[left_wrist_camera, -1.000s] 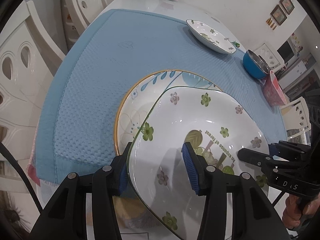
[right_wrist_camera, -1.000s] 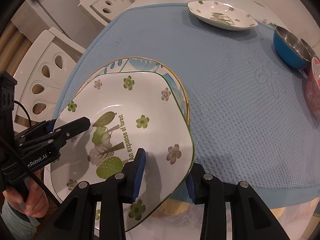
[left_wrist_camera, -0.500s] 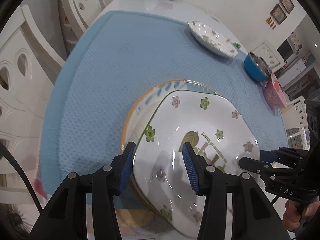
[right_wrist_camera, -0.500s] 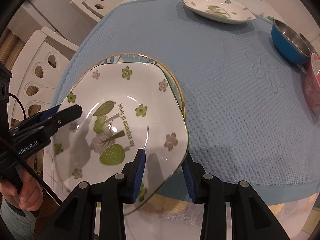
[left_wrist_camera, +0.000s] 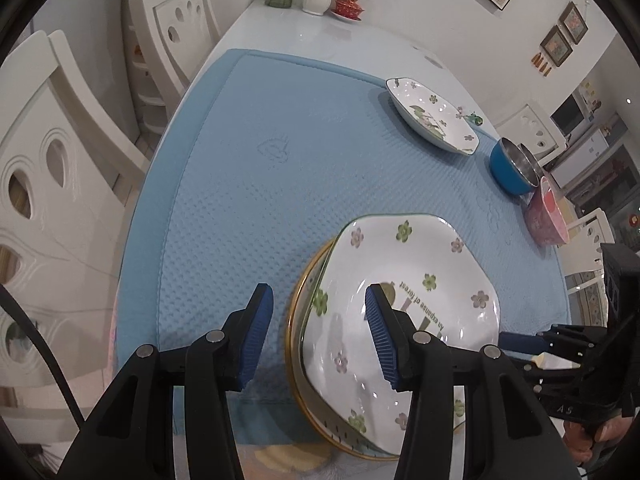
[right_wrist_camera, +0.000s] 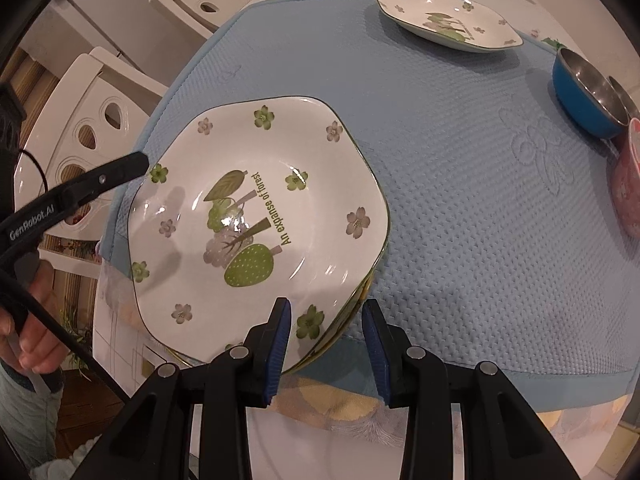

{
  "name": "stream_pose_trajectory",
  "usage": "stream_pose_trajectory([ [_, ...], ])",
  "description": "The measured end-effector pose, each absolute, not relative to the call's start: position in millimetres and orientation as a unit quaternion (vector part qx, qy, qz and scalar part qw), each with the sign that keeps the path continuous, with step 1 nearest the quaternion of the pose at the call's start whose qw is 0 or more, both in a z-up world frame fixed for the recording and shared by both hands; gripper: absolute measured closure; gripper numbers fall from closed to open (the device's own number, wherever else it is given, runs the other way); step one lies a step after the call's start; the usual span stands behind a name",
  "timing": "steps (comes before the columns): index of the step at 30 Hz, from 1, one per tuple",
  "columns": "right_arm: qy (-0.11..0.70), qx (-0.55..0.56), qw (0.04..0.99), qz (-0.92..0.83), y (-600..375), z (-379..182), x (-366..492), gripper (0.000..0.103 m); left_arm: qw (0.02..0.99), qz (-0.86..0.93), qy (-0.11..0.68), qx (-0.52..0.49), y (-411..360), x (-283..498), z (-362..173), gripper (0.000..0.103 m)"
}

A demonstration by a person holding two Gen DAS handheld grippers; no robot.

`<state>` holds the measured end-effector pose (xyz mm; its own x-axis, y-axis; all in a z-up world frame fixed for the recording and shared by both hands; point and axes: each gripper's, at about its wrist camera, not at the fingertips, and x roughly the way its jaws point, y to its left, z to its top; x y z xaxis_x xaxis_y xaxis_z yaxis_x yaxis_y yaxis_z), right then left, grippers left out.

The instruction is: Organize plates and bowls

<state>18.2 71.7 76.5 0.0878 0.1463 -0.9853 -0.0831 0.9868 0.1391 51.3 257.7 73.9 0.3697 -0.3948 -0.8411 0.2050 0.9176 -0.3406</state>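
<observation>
Plates sit stacked at the near edge of the mat (left_wrist_camera: 260,180). The flowered plate (right_wrist_camera: 256,216) lies on the gold-rimmed plate (left_wrist_camera: 294,320) and now covers it almost wholly, where a second ago a wide crescent of the lower one still showed. The left gripper (left_wrist_camera: 318,300) had that plate's rim between its jaws; it has since drawn off to the side and a little up. Its jaws stand partly open and hold nothing, though one finger reaches over the plate's far edge in the right wrist view. The right gripper (right_wrist_camera: 326,312) points down over the near rim of the stack, jaws narrow, one pad over the flowered plate and one outside. Whether they pinch I cannot tell. This pair looks settled. A matching plate (right_wrist_camera: 448,16) waits well apart at the far side, with a blue bowl (right_wrist_camera: 584,96) and a pink bowl (right_wrist_camera: 628,184) to the right, both unsorted.
</observation>
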Motion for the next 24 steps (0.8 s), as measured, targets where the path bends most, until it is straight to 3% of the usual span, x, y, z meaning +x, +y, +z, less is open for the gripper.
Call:
stream_pose_trajectory([
  [8, 0.634, 0.045, 0.770, 0.058, 53.4, 106.0, 43.9, 0.067, 0.835, -0.216, 0.501, -0.074, 241.0, 89.0, 103.8, 0.058],
  [18, 0.572, 0.186, 0.799, -0.030, -37.3, 139.9, 117.2, 0.067, 0.850, -0.266, 0.452, -0.057, 178.5, 178.7, 146.6, 0.057],
  [24, 0.572, 0.231, 0.785, -0.054, -80.2, 115.8, 156.5, 0.062, 0.846, -0.272, 0.458, -0.042, 140.5, 232.3, 143.2, 0.041],
])
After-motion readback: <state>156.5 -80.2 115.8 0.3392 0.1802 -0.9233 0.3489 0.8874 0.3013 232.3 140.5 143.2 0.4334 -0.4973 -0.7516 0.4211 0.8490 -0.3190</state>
